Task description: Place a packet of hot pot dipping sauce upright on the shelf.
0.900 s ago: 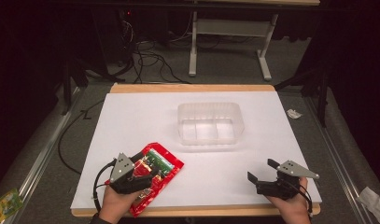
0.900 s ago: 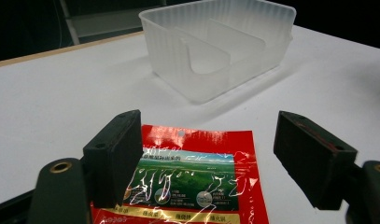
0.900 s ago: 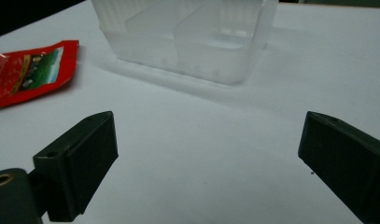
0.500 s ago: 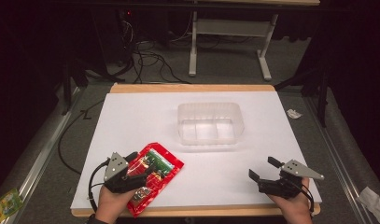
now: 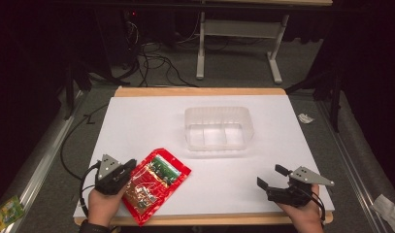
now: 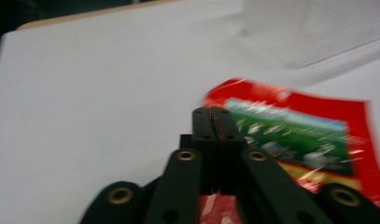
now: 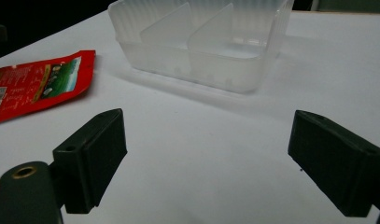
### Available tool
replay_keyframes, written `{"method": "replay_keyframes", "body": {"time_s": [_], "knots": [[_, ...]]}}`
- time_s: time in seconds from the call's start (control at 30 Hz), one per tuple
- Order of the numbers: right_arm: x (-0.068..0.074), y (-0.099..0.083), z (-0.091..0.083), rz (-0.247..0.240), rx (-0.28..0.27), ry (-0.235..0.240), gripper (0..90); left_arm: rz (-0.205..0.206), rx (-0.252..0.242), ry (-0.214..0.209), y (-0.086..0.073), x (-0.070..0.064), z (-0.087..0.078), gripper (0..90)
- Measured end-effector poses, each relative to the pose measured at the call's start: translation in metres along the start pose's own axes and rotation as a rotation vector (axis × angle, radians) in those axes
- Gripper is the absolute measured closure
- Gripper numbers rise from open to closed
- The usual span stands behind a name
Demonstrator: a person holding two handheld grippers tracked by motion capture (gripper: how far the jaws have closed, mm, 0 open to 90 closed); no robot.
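Note:
A red snack pouch with a green picture lies flat near the table's front left; it also appears in the left gripper view and the right gripper view. My left gripper is at the pouch's left edge, its jaws pressed together over that edge. I cannot tell whether any foil is pinched. My right gripper hovers open near the front right, jaws wide apart with nothing between them. A clear plastic tray with dividers stands at the table's middle.
The white tabletop has a wooden rim at front and back. Cables and a metal stand lie on the floor beyond. A crumpled scrap sits off the right edge, and a green packet lies on the floor at left.
My left gripper has slid left, from over the pouch to its left edge. The pouch stays in place. The right gripper has barely moved.

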State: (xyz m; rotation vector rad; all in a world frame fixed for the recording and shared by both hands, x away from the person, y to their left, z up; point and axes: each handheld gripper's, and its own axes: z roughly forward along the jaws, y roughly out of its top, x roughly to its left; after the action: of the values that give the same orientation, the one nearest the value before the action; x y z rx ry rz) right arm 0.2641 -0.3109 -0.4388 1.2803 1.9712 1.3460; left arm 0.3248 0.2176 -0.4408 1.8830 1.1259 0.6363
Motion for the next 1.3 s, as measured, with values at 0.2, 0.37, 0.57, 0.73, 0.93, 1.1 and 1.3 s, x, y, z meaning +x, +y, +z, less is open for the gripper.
{"method": "replay_keyframes", "body": {"time_s": [0.2,0.37,0.57,0.73,0.93,1.1,1.3], "knots": [[0.003,0.0,0.0,-0.013,0.003,0.014,13.9,-0.07,0.131,0.084,-0.026,0.035,0.002,90.0],[0.003,0.001,0.002,-0.017,0.002,0.023,14.9,-0.065,0.194,0.059,-0.041,0.038,-0.006,90.0],[0.004,0.002,0.005,-0.014,0.016,0.027,15.3,-0.064,0.238,-0.017,-0.05,0.028,-0.013,90.0],[0.004,0.001,0.004,-0.01,0.016,0.024,15.6,-0.049,0.243,-0.064,-0.053,0.02,-0.018,90.0],[0.003,0.001,0.004,-0.006,0.015,0.023,15.8,-0.033,0.25,-0.149,-0.054,0.006,-0.02,90.0],[0.003,0.002,0.005,-0.011,0.013,0.023,15.9,0.011,0.272,-0.22,-0.05,-0.01,-0.017,90.0],[0.002,0.002,0.005,-0.008,0.015,0.019,16.1,0.079,0.285,-0.282,-0.047,-0.027,-0.014,90.0]]}}
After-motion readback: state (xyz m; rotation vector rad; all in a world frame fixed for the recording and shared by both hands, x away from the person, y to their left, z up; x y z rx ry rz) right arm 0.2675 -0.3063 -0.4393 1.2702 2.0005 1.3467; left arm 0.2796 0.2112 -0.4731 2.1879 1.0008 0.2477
